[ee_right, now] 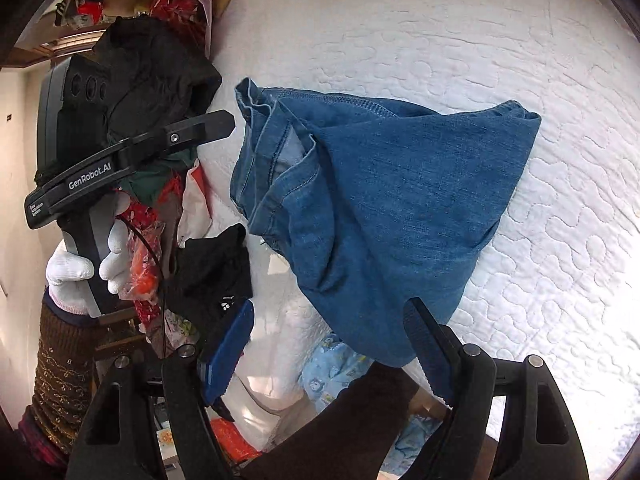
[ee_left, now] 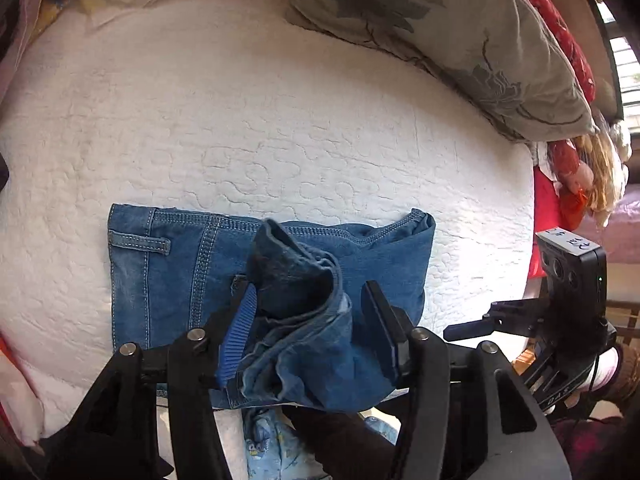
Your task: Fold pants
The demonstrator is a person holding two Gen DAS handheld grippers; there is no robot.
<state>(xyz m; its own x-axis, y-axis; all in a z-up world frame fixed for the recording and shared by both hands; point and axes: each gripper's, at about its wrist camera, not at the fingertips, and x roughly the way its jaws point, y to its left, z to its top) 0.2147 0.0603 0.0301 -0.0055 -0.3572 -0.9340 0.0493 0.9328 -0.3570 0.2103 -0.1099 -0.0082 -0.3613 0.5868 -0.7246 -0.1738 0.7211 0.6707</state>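
Note:
Folded blue denim pants (ee_left: 180,272) lie on the white quilted bed (ee_left: 280,120). My left gripper (ee_left: 308,304) is open; a bunched leg end (ee_left: 296,280) of the pants rests between its fingers, not clamped. The left gripper also shows in the right wrist view (ee_right: 224,124), at the pants' left edge. My right gripper (ee_right: 332,332) is open, and the near hanging corner of the pants (ee_right: 380,208) sits between its fingers without being pinched. The right gripper appears at the right of the left wrist view (ee_left: 480,328), off the pants.
A grey floral pillow (ee_left: 460,40) lies at the bed's far right. A doll (ee_left: 580,184) and red cloth sit beyond the right edge. Dark clothes and clutter (ee_right: 160,80) pile beside the bed. Light blue printed fabric (ee_right: 332,372) lies at the near edge.

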